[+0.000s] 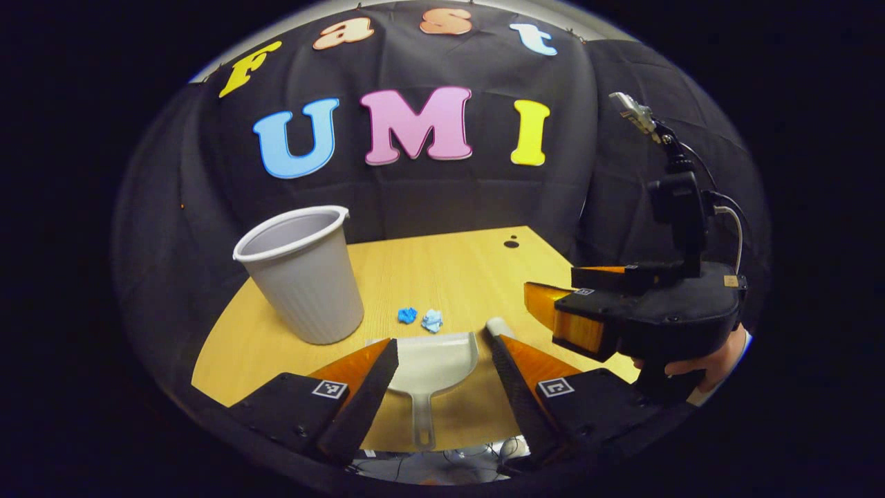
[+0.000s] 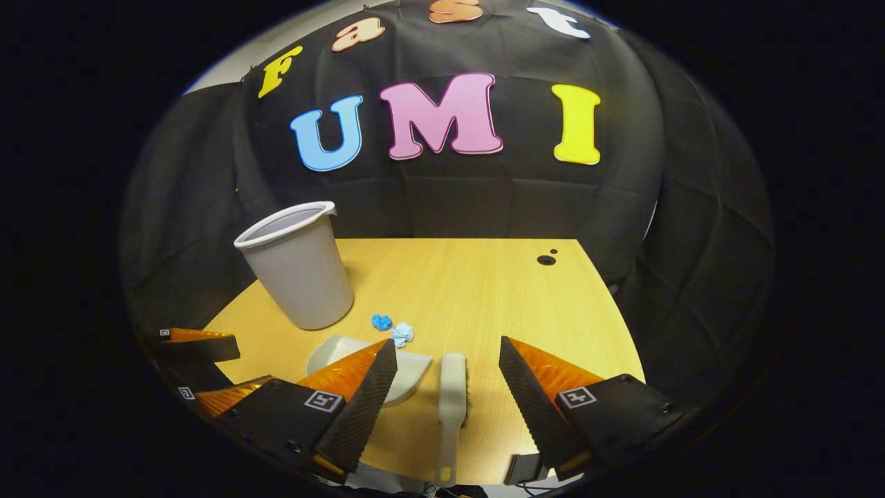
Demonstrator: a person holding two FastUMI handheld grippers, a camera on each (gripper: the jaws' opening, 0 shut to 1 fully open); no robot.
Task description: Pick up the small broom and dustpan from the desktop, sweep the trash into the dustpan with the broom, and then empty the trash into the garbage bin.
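Both grippers spread wide, left gripper (image 1: 442, 377) over dustpan (image 1: 430, 363), right gripper (image 2: 448, 384) over broom (image 2: 452, 401); sloppy grab could scatter the 2 paper scraps (image 1: 420, 318)

2 handheld grippers, black bodies w/ square tag markers.
Right gripper (image 1: 553, 315): black housing, upright post w/ cable and small metal clip on top; hand (image 1: 712, 363) on the grip, white cuff. Left gripper (image 1: 442, 373): screws, serrated finger faces.
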